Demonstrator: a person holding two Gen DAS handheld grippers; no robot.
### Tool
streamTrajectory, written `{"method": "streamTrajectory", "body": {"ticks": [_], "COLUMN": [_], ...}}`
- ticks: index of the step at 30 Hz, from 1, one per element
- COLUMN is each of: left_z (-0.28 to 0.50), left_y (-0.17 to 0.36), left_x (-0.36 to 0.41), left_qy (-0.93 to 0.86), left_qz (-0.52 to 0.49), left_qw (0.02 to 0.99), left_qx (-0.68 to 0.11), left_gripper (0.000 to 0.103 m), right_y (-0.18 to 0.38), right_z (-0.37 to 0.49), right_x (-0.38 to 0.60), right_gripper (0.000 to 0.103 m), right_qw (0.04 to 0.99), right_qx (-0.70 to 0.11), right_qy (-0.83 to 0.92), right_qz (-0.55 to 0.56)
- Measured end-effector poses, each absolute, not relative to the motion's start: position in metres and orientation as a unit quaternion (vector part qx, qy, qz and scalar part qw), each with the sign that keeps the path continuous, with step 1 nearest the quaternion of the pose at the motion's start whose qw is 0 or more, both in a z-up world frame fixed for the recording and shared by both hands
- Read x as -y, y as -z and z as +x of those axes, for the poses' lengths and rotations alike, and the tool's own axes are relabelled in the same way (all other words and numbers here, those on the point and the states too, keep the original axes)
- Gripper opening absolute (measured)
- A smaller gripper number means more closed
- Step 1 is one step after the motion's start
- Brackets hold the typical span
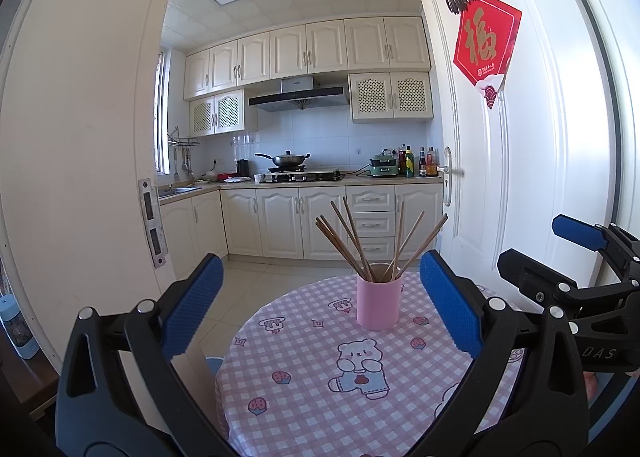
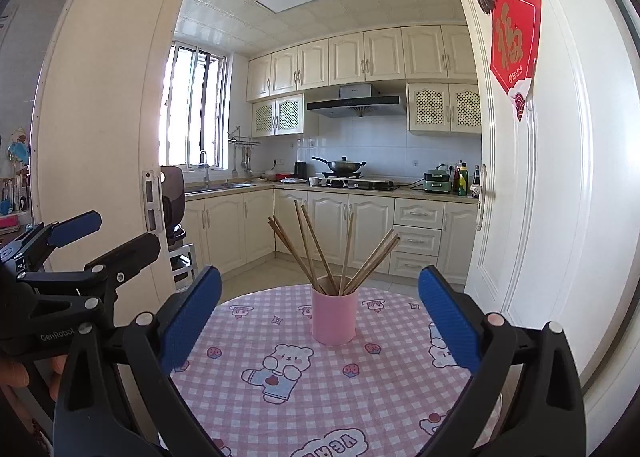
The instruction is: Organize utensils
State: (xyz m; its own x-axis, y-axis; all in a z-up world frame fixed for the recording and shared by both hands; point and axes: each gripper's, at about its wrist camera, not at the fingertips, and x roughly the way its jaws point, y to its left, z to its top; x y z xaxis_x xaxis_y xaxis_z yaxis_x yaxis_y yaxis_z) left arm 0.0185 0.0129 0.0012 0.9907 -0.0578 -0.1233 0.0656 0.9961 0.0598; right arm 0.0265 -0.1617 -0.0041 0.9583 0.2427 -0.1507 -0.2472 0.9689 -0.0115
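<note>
Pink cup (image 1: 378, 301) stands upright near the far middle of the round desk (image 1: 304, 409), on its pink checked cloth, holding wooden chopsticks (image 1: 362, 243) fanned outward. Left gripper (image 1: 320, 307): fingers spread wide, holding nothing, short of the cup. Right gripper (image 2: 320, 315): fingers equally wide, holding nothing, beside the left.

Chopstick (image 1: 362, 247) lower ends hidden in cup (image 1: 378, 301); table (image 2: 320, 397) cut by btm edge.
</note>
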Motion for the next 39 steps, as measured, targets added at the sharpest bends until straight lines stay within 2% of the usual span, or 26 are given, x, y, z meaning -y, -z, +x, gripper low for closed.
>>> {"method": "streamTrajectory", "body": {"ticks": [25,39], "left_z": [0.043,0.087], "left_y": [0.002,0.026], "left_x": [-0.009,-0.008], "left_qy": [0.023,0.039], "left_qz": [0.038,0.02], "left_qw": [0.996,0.99], "left_qx": [-0.073,-0.132], "left_gripper": [0.097,0.097], "right_y": [0.009,0.032], "right_z": [0.055,0.093], "right_x": [0.164,0.166], "right_gripper": [0.095,0.095], "right_qw": [0.988,0.984], "right_qx": [-0.088,-0.13], "right_qy": [-0.127,-0.124], "right_qz": [-0.01,-0.009]}}
